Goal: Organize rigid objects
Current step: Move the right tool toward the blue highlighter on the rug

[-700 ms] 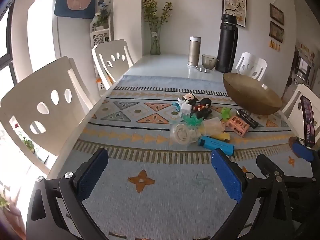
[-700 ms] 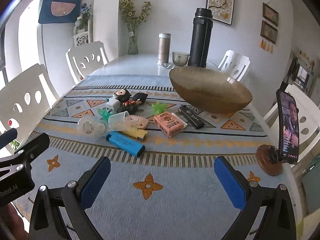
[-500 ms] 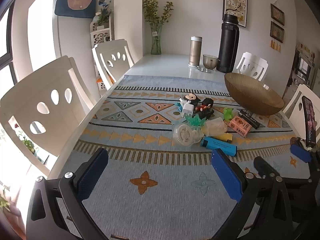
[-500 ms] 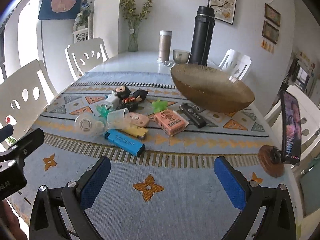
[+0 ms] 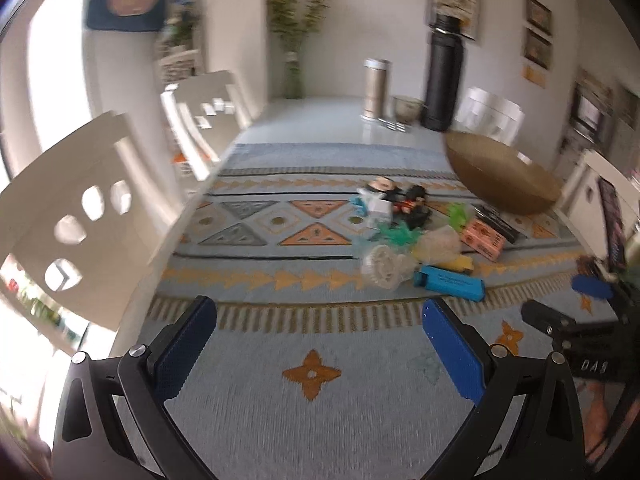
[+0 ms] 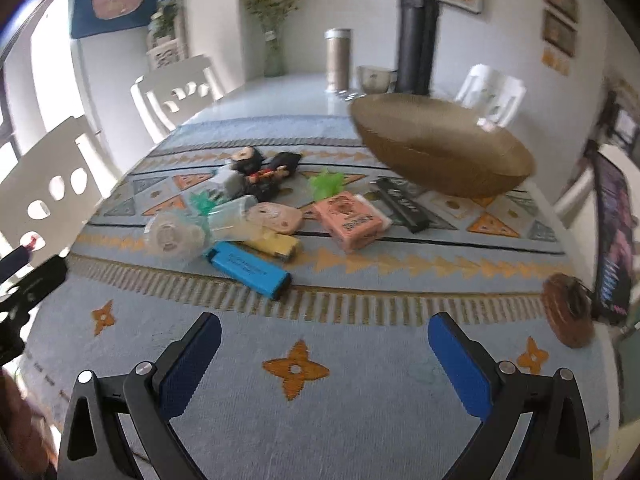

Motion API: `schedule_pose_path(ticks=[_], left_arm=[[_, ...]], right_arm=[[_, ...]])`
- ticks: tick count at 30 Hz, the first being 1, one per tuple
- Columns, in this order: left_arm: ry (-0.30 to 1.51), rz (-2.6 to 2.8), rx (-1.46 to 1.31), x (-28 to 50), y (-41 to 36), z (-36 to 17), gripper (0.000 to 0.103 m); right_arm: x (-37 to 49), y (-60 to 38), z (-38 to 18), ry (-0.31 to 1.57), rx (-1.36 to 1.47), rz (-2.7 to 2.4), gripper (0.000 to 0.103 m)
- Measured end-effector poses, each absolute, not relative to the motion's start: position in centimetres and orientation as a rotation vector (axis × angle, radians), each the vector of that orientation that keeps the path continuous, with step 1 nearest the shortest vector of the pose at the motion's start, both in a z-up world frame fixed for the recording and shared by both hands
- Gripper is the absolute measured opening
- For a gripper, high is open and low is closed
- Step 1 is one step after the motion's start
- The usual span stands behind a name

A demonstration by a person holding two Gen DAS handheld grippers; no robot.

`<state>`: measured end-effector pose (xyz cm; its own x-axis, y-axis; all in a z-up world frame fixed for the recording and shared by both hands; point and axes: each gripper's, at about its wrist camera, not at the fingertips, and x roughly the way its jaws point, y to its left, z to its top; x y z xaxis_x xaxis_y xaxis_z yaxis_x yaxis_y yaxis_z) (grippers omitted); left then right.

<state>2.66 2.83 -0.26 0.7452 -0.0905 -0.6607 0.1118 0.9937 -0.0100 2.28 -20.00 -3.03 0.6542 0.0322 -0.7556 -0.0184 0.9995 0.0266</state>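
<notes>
1. Tall black flask (image 6: 416, 36) at upper centre-right, upright on the white table (image 6: 288, 88).
2. Steel tumbler (image 6: 338, 58) just left of it, a small cup (image 6: 374, 79) between them.
3. Vase of flowers (image 6: 272, 20) at upper centre.
4. White chairs (image 6: 52, 184) along the left edge.
5. Phone on a round stand (image 6: 612, 240) at far right.

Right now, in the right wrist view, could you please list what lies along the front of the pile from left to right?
Clear round case → blue lighter → pink box → black bar → phone stand's wooden base.
</notes>
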Motion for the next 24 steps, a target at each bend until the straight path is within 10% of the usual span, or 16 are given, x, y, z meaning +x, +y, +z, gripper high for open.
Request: schedule_pose_path(ticks=[24], left_arm=[[0.882, -0.411, 0.255, 10.7, -1.9, -3.9, 0.102]], right_arm=[[9.1, -21.0, -4.8, 1.008, 0.029, 0.322, 0.092]])
